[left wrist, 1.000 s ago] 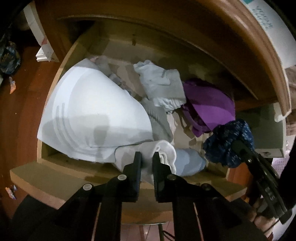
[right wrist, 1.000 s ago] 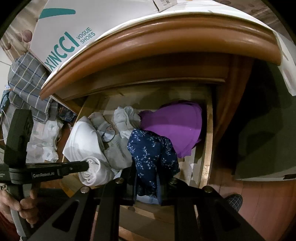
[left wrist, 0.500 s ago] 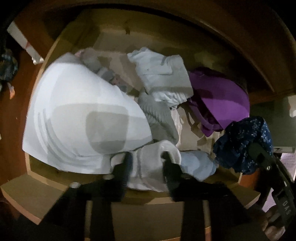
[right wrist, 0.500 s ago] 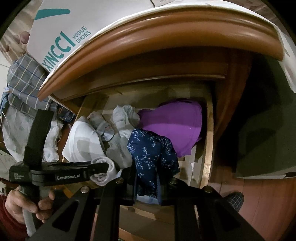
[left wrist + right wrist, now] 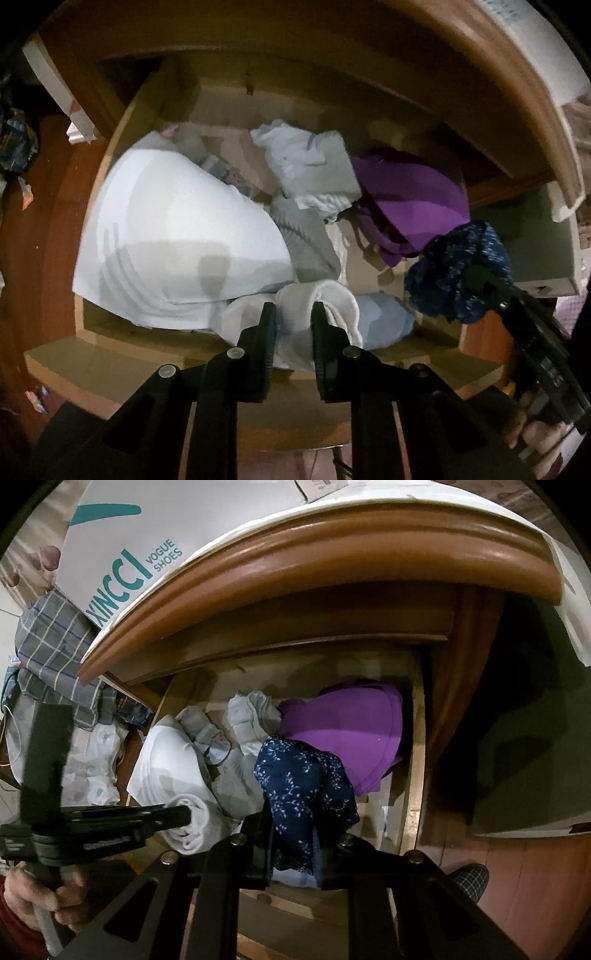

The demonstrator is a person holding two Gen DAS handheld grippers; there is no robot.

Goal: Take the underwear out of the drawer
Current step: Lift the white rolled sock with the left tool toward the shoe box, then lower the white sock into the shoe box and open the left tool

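The open wooden drawer (image 5: 110,354) holds a pile of clothes. My left gripper (image 5: 293,317) is shut on a rolled white garment (image 5: 321,302) at the drawer's front edge; it also shows in the right wrist view (image 5: 192,823). My right gripper (image 5: 293,812) is shut on navy floral underwear (image 5: 303,786), held up above the drawer's front right; it shows in the left wrist view (image 5: 458,273) too. A large white folded garment (image 5: 177,240) lies at the left, purple underwear (image 5: 410,199) at the right.
Grey and white folded pieces (image 5: 310,166) lie in the middle, a light blue piece (image 5: 384,321) at the front. The dresser top (image 5: 332,554) overhangs the drawer and carries a white shoe box (image 5: 147,528). A box (image 5: 535,240) stands on the floor to the right.
My left gripper went down into the drawer, opened around the rolled white garment, closed on it and has lifted back slightly. The right gripper holds the navy underwear still.
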